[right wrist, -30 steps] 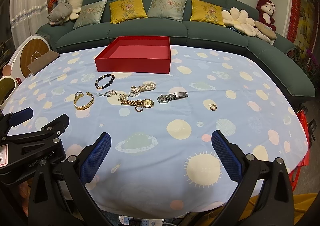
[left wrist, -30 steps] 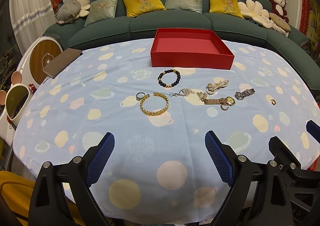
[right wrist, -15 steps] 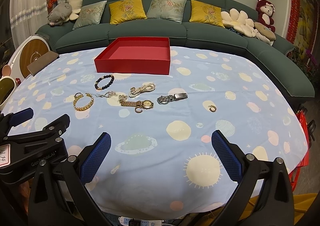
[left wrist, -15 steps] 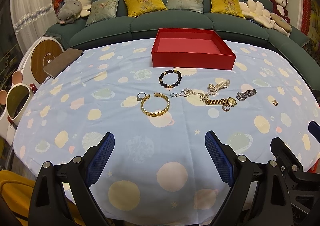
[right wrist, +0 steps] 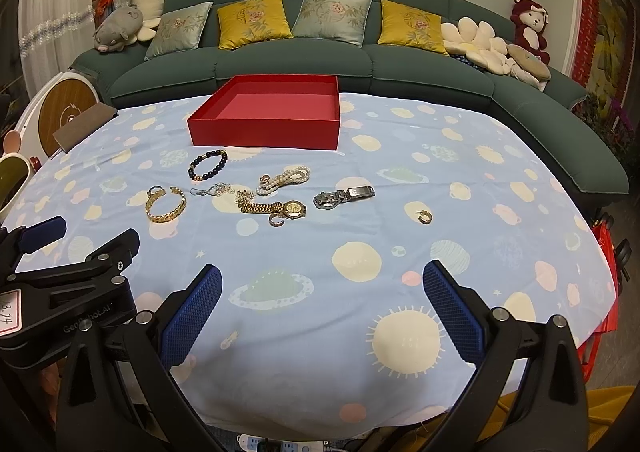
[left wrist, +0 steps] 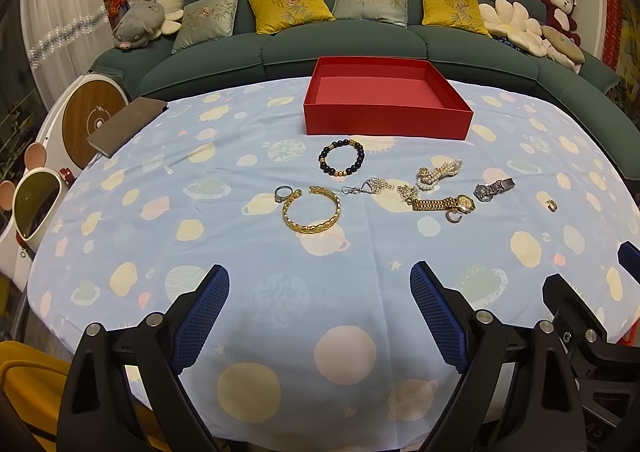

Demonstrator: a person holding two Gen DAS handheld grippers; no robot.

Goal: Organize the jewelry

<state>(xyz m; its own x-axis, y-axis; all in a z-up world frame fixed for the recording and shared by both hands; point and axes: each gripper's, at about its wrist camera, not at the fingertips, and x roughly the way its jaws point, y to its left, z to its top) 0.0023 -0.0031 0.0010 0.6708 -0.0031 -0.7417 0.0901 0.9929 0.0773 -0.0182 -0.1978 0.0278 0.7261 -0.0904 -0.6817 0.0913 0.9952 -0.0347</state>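
Both grippers, left (left wrist: pixel 320 312) and right (right wrist: pixel 322 312), gape wide, empty, at the table's near edge. Jewelry lies mid-cloth before the empty red box (left wrist: pixel 386 124). Gold bangle (left wrist: pixel 312 209): probably stiff, light, slippery; pinch across its band.

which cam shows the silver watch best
The right wrist view: the silver watch lies nearer mid-frame, case and clasp distinct. The left wrist view shows it smaller, toward the right edge.
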